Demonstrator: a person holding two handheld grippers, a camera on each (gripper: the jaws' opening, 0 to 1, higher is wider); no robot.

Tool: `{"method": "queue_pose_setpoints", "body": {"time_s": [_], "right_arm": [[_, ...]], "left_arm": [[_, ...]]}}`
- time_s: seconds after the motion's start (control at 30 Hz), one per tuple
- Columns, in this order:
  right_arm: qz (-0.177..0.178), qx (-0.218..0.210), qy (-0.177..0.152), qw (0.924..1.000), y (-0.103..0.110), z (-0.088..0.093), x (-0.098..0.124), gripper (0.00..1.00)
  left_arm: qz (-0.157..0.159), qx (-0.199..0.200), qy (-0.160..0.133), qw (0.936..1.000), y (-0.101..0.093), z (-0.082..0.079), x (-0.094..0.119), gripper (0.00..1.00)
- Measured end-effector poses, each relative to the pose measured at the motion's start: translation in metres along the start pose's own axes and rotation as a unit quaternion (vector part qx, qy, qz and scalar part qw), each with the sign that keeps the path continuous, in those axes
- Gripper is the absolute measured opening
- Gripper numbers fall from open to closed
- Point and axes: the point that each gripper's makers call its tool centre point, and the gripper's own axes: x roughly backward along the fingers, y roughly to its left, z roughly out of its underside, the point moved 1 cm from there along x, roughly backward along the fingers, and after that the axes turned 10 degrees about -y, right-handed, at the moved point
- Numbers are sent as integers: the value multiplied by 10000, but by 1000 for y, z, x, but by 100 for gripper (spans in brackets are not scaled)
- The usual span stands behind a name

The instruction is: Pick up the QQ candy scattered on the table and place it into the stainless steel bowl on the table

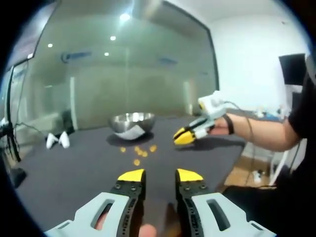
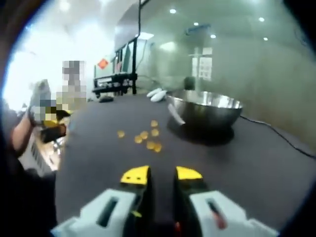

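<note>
The QQ candy (image 1: 138, 152) is a loose cluster of small yellow-orange pieces on the dark bench (image 1: 74, 168), just in front of the stainless steel bowl (image 1: 132, 123). It lies ahead of the left hand-held gripper (image 1: 160, 175) and the right hand-held gripper (image 2: 161, 173), apart from both. Both have parted jaws holding nothing.

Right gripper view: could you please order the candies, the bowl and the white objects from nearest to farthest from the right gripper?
1. Scattered yellow QQ candies, just ahead on the dark table.
2. Stainless steel bowl, beyond them, to the right.
3. Two white objects, farthest, at the table's far edge.
</note>
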Motion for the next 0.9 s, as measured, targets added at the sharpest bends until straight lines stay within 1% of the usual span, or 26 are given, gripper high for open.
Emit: {"method": "queue_pose_setpoints", "body": {"time_s": [0.13,0.33,0.4,0.5,0.6,0.9], "right_arm": [[-105,115,118,9998,6,2,-13,20],[-157,103,234,9996,7,4,-32,20],[-82,274,337,9990,4,7,-36,20],[-218,92,257,9994,9,4,-43,20],[-217,-9,240,9995,8,4,-49,20],[-249,-53,214,9994,14,1,-63,19]], "left_arm": [[-29,-10,-4,10000,1,0,1,25],[-50,1,21,10000,1,2,1,25],[-69,-2,15,10000,2,1,2,25],[-92,6,-18,10000,4,-1,4,25],[-100,13,-43,9999,5,-1,6,25],[-140,3,-1,9999,7,1,8,25]]}}
